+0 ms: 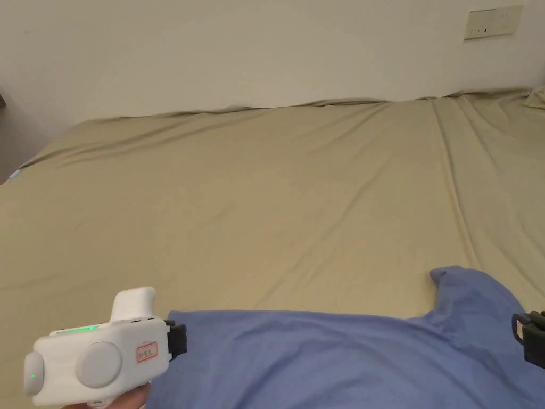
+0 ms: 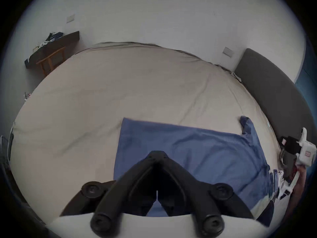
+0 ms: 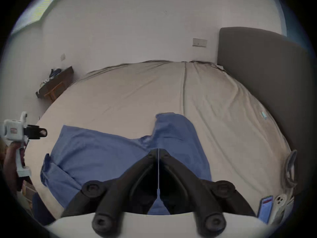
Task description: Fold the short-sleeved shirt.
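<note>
— So, where's the shirt [image 1: 330, 362]?
— Flat on the bed [image 1: 266, 213]. My left hand-held gripper [image 2: 157, 153] and right hand-held gripper [image 3: 158, 151] are pressed together, pinching nothing.
— Risk?
— Grabbing one layer; the fold skews.

Beyond the shirt [image 1: 330, 357] the bed sheet [image 1: 266, 202] lies bare to the wall [image 1: 239, 48].

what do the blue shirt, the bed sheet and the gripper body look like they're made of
Blue shirt: thin woven or knit cloth, likely cotton, matte; it lies limp with soft creases.
Bed sheet: beige stretchy fabric, matte; long pulled wrinkles run across it.
Left gripper: white body looks like smooth moulded plastic with a slight sheen; its black jaws look like matte plastic or rubber, hard to tell which.
</note>
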